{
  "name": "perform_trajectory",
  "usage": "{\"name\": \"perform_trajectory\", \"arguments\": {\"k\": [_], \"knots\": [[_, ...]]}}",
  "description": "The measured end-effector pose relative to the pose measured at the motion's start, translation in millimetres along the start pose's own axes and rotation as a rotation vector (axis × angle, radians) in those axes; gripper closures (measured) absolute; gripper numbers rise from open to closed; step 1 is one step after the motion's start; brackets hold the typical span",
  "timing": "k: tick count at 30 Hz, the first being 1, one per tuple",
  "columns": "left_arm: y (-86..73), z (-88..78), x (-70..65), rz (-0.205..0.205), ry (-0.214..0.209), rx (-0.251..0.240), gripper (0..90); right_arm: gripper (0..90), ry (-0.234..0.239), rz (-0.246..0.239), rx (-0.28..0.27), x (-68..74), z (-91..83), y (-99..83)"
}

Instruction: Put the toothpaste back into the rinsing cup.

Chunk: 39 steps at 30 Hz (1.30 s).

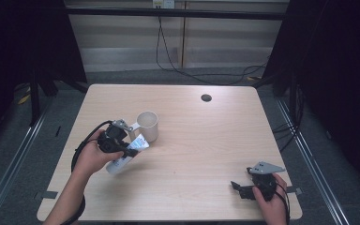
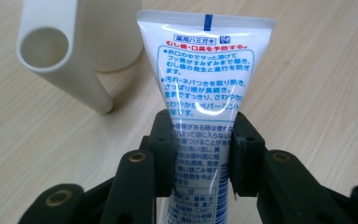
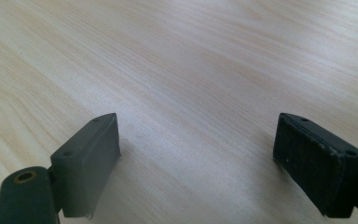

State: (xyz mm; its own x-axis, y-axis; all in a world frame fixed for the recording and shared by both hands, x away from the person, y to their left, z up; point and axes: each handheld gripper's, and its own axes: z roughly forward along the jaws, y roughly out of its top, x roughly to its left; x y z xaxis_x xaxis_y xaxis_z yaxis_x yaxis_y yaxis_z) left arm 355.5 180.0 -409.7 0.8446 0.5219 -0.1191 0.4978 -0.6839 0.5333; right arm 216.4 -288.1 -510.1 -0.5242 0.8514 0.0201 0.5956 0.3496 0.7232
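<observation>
In the high view, the left gripper [image 1: 130, 151] sits left of center in the frame, held in the person's left hand [image 1: 90, 157], its 2 jaws clamped on a white toothpaste tube [image 1: 127, 154] with blue and red print. The tube lies tilted in the grip, its lower end toward the lower left and its upper end pointing up and right, just beside a cream mug [image 1: 147, 125] that stands upright on the light wooden table [image 1: 192, 140].

In the left gripper view, the toothpaste tube [image 2: 200, 84] runs up the middle of the frame, crimped flat end at the top, with both pads [image 2: 165, 140] pressing its sides near mid-length. The mug [image 2: 74, 42] fills the upper left, its handle toward the camera.

At the lower right of the high view, the right gripper [image 1: 240, 188] rests low over the table in the right hand [image 1: 272, 201]. In the right gripper view its 2 jaws stand wide apart, with bare tabletop [image 3: 191, 70] between them.
</observation>
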Motion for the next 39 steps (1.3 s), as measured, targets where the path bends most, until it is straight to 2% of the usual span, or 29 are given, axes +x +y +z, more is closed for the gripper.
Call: {"name": "perform_trajectory", "arguments": {"k": [4, 6, 7, 9, 11, 12, 14, 15, 18, 25, 32, 39], "knots": [[5.4, -7.2, -1.4, -0.012, -0.004, -0.034, 67.3, 14.0, 0.000, 0.001, 0.001, 0.1, -0.1, 0.0], [8.7, -12.0, -1.5, 0.003, 0.002, -0.038, 67.3, 13.9, 0.001, 0.001, 0.001, 0.1, 0.0, 0.0], [10.0, -13.0, -2.9, -0.019, 0.006, -0.062, 67.3, 13.9, 0.001, 0.001, 0.001, 0.1, 0.0, 0.0], [12.2, -15.8, -3.7, -0.032, 0.011, -0.080, 67.3, 14.0, 0.000, 0.000, 0.000, 0.0, 0.0, 0.0], [14.7, -19.5, -3.3, -0.012, 0.015, -0.090, 67.3, 13.9, 0.000, 0.000, 0.001, 0.0, 0.0, 0.0], [15.8, -21.1, -3.7, -0.020, 0.014, -0.096, 67.3, 13.9, 0.000, 0.000, 0.001, 0.0, 0.0, 0.0], [18.6, -25.0, -3.4, -0.009, 0.014, -0.096, 67.2, 14.0, 0.000, 0.001, 0.001, 0.1, -0.1, 0.0], [19.7, -25.5, -4.8, -0.027, 0.017, -0.112, 67.2, 14.0, 0.000, 0.001, 0.001, 0.1, 0.0, 0.0], [23.4, -29.4, -4.0, -0.017, 0.025, -0.111, 67.2, 14.0, 0.000, 0.000, 0.000, 0.0, 0.0, 0.0], [30.0, -36.7, -2.8, -0.043, 0.038, -0.154, 67.2, 13.9, 0.000, 0.001, 0.001, 0.1, 0.0, 0.0], [36.4, -42.2, 0.1, -0.058, 0.052, -0.178, 67.2, 13.9, 0.000, 0.000, 0.000, 0.0, 0.0, 0.0], [38.0, -45.4, 3.2, -0.092, 0.064, -0.222, 67.2, 14.0, 0.000, 0.001, 0.001, 0.1, 0.0, 0.0]]}}
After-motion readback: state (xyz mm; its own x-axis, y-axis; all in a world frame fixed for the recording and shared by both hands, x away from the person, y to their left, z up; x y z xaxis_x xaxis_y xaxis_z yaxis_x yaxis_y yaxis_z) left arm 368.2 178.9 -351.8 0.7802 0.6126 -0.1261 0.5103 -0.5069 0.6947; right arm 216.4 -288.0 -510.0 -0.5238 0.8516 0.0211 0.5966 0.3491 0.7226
